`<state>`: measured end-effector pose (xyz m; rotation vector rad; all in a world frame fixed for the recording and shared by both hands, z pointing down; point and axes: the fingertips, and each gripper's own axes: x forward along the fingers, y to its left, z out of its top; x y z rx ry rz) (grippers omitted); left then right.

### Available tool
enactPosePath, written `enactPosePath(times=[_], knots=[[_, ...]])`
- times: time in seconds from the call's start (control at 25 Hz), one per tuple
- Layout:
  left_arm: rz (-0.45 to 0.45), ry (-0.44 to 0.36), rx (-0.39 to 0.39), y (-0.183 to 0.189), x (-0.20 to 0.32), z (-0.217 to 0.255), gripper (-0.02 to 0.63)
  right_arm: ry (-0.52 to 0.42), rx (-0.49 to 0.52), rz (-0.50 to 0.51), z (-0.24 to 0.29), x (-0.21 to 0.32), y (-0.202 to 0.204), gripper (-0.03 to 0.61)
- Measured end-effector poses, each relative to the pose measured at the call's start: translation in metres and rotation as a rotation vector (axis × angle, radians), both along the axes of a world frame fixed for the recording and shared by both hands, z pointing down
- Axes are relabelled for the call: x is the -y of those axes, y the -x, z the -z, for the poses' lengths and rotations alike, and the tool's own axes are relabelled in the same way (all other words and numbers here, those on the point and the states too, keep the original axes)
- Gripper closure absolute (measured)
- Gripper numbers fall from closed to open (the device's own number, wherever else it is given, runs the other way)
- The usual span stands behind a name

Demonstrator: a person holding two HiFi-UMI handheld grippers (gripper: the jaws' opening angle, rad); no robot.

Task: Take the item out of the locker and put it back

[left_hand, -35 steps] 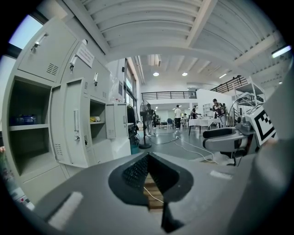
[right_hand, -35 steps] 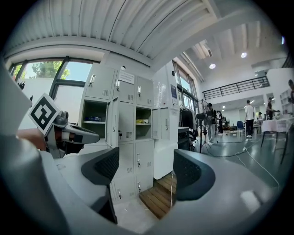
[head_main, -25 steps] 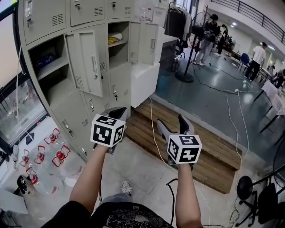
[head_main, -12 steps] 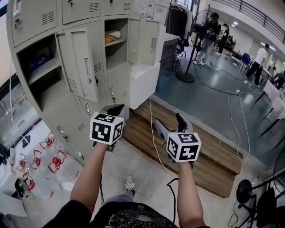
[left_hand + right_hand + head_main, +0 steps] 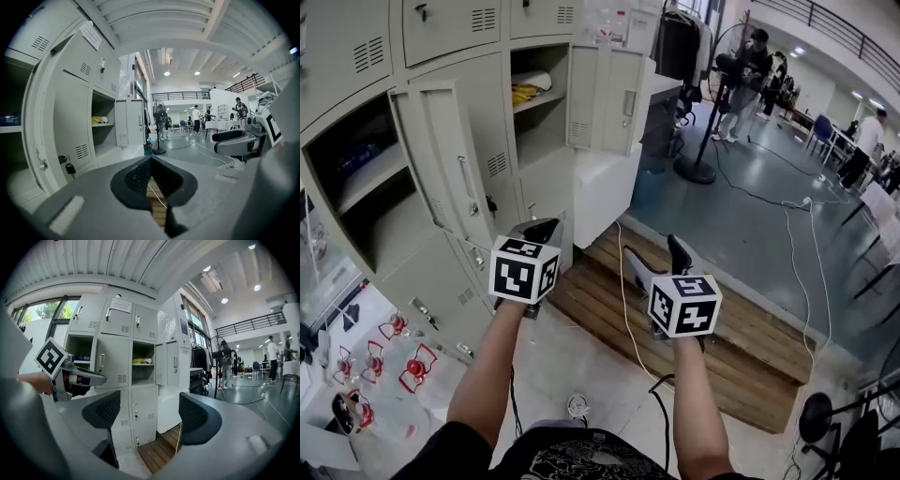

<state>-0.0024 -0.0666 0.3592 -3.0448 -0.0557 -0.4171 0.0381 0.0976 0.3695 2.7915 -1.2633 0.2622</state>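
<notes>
Nothing done yet: the yellow item (image 5: 523,93), probably the target though too small to identify, lies on the open locker (image 5: 551,122) shelf, far left, well apart from my left gripper (image 5: 546,230), pressed together empty, and right gripper (image 5: 654,251), spread empty.

There were two grippers, the left gripper (image 5: 546,231) and the right gripper (image 5: 656,255). Two locker doors stood open, the near left door (image 5: 441,173) and the far right door (image 5: 614,98). One yellow thing (image 5: 523,93) lay on a shelf. One fan (image 5: 696,171) stood far right. One wooden platform (image 5: 741,337) lay near.
</notes>
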Motion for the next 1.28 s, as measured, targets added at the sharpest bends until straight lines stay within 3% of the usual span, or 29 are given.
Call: enactPosePath(times=[0.56,1.28], knots=[[-0.003,0.01,0.009,-0.089,0.058,0.001,0.612,0.017,0.004,0.006,0.007,0.062,-0.087,0.19],[0.022,0.023,0.002,-0.135,0.096,-0.003,0.612,0.03,0.012,0.055,-0.001,0.115,-0.131,0.193]])
